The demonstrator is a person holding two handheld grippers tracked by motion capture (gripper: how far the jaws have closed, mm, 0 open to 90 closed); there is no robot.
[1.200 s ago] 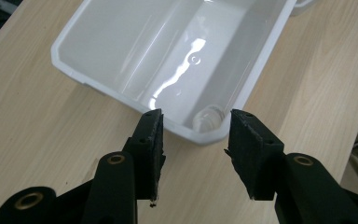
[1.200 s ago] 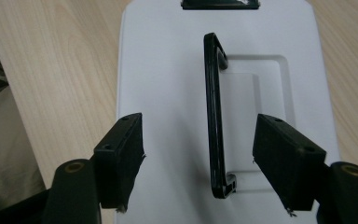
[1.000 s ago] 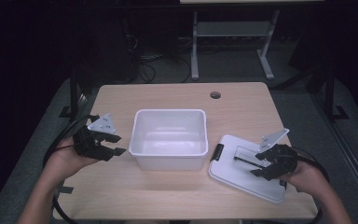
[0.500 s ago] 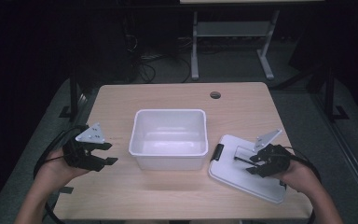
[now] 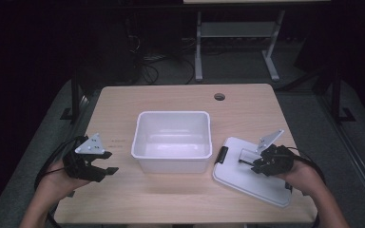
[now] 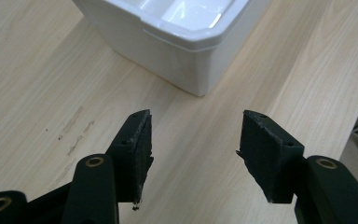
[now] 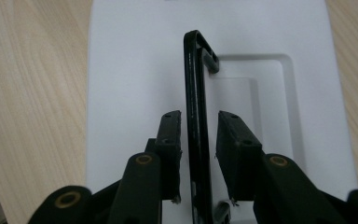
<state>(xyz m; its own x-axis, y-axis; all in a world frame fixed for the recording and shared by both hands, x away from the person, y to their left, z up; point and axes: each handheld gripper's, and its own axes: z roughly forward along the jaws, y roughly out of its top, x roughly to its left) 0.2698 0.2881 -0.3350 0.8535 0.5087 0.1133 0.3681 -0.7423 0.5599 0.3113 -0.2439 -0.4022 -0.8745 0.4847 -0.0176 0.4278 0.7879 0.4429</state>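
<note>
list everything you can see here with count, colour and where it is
tub: 1, white, empty, middle of the table
lid: 1, white, flat on the table right of the tub
lid handle: 1, black, raised, between the right gripper's jaws, small gaps either side
table: 1, light wood, round hole near far edge
left gripper: 1, black, open, nothing between jaws, left of the tub
right gripper: 1, black, over the lid, jaws just closing in
</note>
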